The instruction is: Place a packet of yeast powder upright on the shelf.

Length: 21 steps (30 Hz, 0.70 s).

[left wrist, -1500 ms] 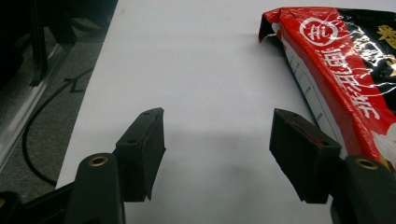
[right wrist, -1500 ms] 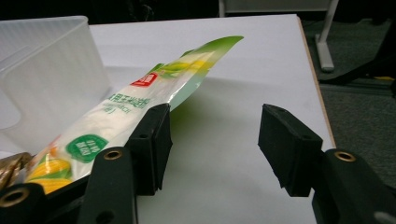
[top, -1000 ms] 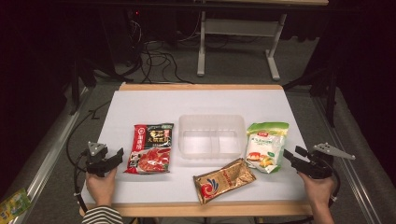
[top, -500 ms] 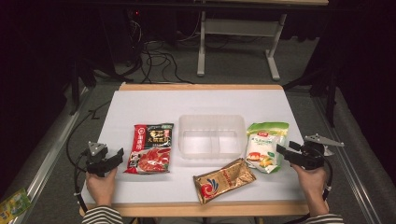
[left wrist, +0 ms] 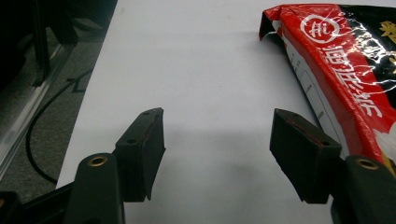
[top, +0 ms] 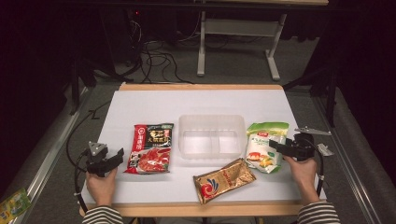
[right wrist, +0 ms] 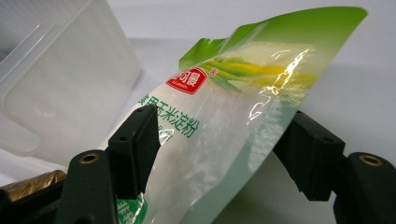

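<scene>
Worktop (top: 140, 105), white with a wooden rim, is carrying everything here, and its far half is lying bare, leaving open room for moving. A clear plastic container (top: 211, 135) with two compartments is sitting at the middle; in the right gripper view its wall is showing cut off at the left edge. A red and black pouch (top: 151, 148) is lying flat to its left, running out of frame in the left gripper view. The green and white pouch (top: 264, 146) is lying to the right of the container, close beside it, and in the right gripper view its lower end is passing out of frame, its small print hard to read. A gold pouch (top: 223, 180) is lying near the front edge; just a corner of it is peeking in at the lower left of the right gripper view. The right tongs (right wrist: 219, 154) are standing wide apart, having just been opening, with the green and white pouch between the jaws; whether the pads are touching it is hard to tell. The left tongs (left wrist: 217, 149) are standing apart over bare worktop, holding nothing, with the red and black pouch just beside one jaw.
</scene>
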### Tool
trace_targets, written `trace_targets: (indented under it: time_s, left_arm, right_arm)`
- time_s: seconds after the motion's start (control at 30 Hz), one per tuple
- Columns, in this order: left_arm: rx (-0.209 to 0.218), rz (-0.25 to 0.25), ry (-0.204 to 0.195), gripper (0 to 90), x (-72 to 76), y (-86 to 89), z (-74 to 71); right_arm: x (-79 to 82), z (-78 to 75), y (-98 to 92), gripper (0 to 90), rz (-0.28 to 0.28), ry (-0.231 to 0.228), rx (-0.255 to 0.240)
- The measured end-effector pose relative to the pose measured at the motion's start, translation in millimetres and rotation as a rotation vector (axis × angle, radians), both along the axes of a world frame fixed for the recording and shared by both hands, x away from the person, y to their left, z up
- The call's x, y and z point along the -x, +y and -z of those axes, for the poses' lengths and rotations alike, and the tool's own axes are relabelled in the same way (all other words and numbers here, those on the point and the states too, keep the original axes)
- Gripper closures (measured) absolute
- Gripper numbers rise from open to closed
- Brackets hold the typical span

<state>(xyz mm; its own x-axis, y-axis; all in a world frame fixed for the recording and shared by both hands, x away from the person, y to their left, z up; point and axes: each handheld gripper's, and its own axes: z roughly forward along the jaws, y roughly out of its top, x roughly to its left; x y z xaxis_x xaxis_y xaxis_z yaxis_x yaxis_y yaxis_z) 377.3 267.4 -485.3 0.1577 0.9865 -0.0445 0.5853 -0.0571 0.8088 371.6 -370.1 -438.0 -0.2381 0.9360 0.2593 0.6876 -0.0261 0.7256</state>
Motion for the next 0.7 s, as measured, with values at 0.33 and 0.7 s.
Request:
trace_targets:
  time_s: [0.33, 0.7]
  left_arm:
    - [0.001, -0.002, -0.004, 35.8, 0.3, 0.1, 0.0]
    - [-0.005, -0.003, -0.004, 35.9, 0.2, -0.6, 0.1]
  right_arm:
    - [-14.2, 9.3, 7.7, 34.1, -0.017, 0.051, -0.017]
    - [-17.0, 13.3, 10.8, 66.4, -0.113, 0.093, -0.081]
